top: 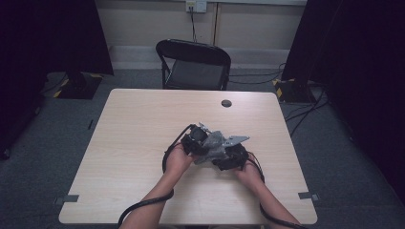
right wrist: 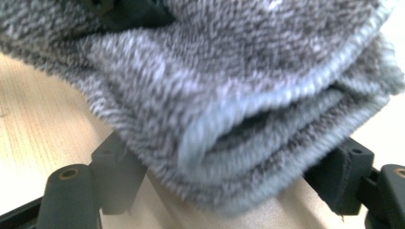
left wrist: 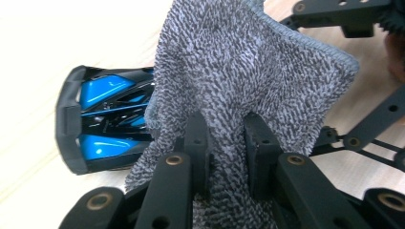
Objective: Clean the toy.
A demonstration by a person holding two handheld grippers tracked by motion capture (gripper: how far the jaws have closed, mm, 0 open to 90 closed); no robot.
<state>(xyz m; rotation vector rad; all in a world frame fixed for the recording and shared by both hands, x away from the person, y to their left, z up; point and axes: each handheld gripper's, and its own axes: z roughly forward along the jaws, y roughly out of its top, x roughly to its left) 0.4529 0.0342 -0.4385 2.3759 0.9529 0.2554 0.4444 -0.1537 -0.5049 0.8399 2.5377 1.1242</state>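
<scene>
A grey speckled cloth (top: 216, 143) is bunched at the middle of the table (top: 138, 124), between both hand-held grippers. My left gripper (top: 199, 141) is shut on the cloth (left wrist: 248, 71); in the left gripper view its gripper (left wrist: 228, 148) pinches a fold between its two black pads. A glossy black and blue object (left wrist: 102, 119) lies partly under the cloth's left edge; what it is I cannot tell. My right gripper (top: 228, 155) comes in from the right. In the right gripper view its gripper (right wrist: 229, 191) stands open, jaws wide apart, with the folded cloth (right wrist: 215, 71) lying across them.
A black folding chair (top: 193, 62) stands behind the table's far edge. A small dark round cap (top: 226, 103) sits in the tabletop near the back. Grey tape marks (top: 67, 198) are at the front corners. Cables trail from both grippers toward the near edge.
</scene>
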